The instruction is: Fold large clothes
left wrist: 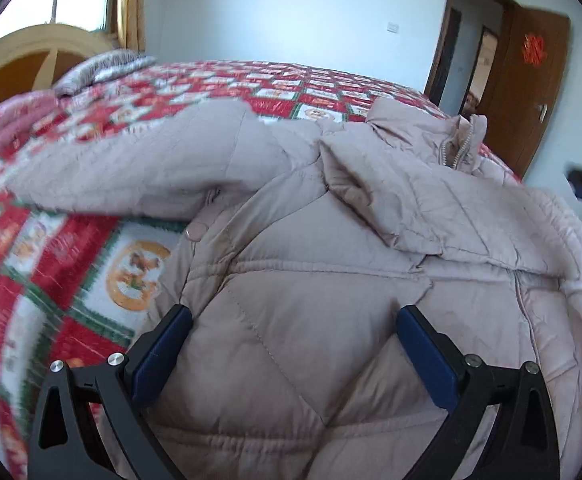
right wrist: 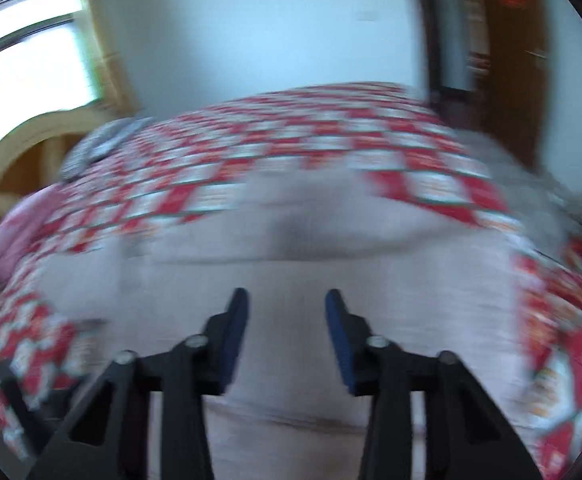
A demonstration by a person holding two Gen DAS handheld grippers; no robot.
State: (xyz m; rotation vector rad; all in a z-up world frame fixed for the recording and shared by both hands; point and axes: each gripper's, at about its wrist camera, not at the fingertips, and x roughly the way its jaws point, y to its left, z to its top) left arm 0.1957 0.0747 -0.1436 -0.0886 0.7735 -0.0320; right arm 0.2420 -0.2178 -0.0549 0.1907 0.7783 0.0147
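A pale pink quilted puffer jacket [left wrist: 331, 240] lies spread on a bed under a red, white and green patchwork quilt with orange motifs [left wrist: 51, 248]. In the left wrist view the jacket fills the frame from centre to 6 o'clock. One sleeve [left wrist: 139, 164] stretches out toward 9 o'clock. The collar with its half-open metal zip [left wrist: 461, 146] sits toward 1 o'clock.

The left gripper [left wrist: 294, 318] hovers low over the jacket's body. Its black, blue-padded fingers [left wrist: 163, 356] stand wide apart with quilted fabric showing between them; the pads do not press on it.

At 10 o'clock, a grey-white folded blanket [left wrist: 103, 68] lies beside a curved wooden headboard [left wrist: 39, 56]. A brown wooden door with a red ornament [left wrist: 531, 80] stands open at 2 o'clock.

The right wrist view is heavily motion-blurred. The right gripper [right wrist: 287, 300] points down at the same pink jacket [right wrist: 291, 240], which spans the middle of the frame. Its fingers [right wrist: 235, 332] are parted by a moderate gap and nothing is pinched between them. Whether the tips touch the cloth I cannot tell. A bright window [right wrist: 31, 56] sits at 10 o'clock.
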